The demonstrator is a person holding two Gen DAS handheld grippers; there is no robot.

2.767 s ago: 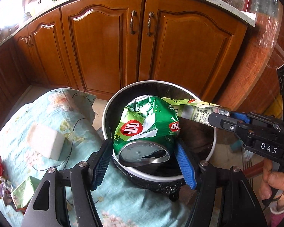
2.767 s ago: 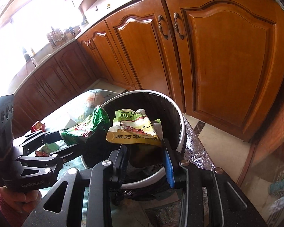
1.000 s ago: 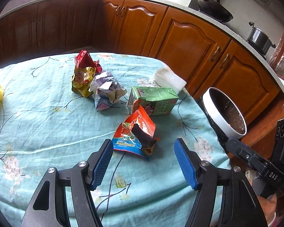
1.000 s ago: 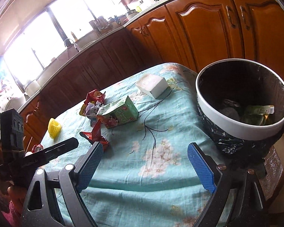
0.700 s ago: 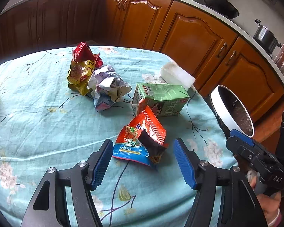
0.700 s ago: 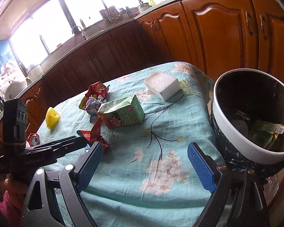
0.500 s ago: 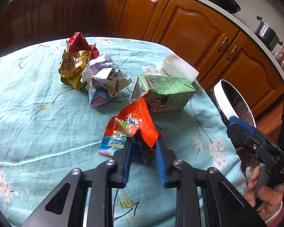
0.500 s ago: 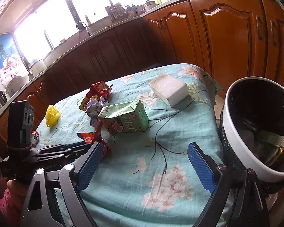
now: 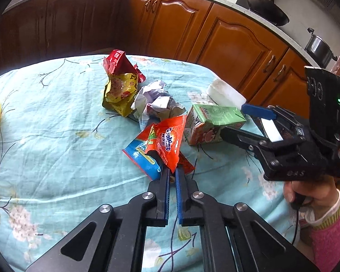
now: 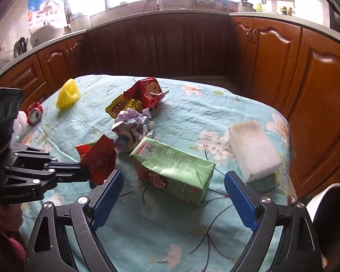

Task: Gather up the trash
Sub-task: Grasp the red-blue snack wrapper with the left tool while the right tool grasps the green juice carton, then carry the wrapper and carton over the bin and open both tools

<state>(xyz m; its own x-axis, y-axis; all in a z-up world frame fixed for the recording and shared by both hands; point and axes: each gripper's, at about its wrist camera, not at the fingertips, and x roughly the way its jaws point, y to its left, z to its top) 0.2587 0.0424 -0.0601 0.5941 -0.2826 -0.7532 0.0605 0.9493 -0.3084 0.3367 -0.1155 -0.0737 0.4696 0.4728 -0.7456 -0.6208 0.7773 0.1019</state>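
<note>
An orange-red snack wrapper (image 9: pixel 163 140) lies crumpled on the teal flowered tablecloth (image 9: pixel 56 149). My left gripper (image 9: pixel 172 172) is shut on its near edge, and part of the wrapper stands up above the pads. From the right wrist view the same wrapper (image 10: pixel 99 158) sits at the tips of the left gripper (image 10: pixel 86 172). A green drink carton (image 10: pixel 172 165) lies on its side just ahead of my right gripper (image 10: pixel 173 179). That gripper is wide open, with its blue pads (image 10: pixel 108 190) apart from the carton.
Crumpled paper (image 10: pixel 133 124) and a red-and-yellow bag (image 10: pixel 142 93) lie behind the carton. A white block (image 10: pixel 251 147) sits near the table's right edge. A yellow net (image 10: pixel 68 94) and a red can (image 10: pixel 35 113) lie far left. The bin's white rim (image 10: pixel 324 199) shows at lower right.
My left gripper's jaws have closed on the snack wrapper, which now stands more upright. My right gripper has swung from the bin toward the carton, still open.
</note>
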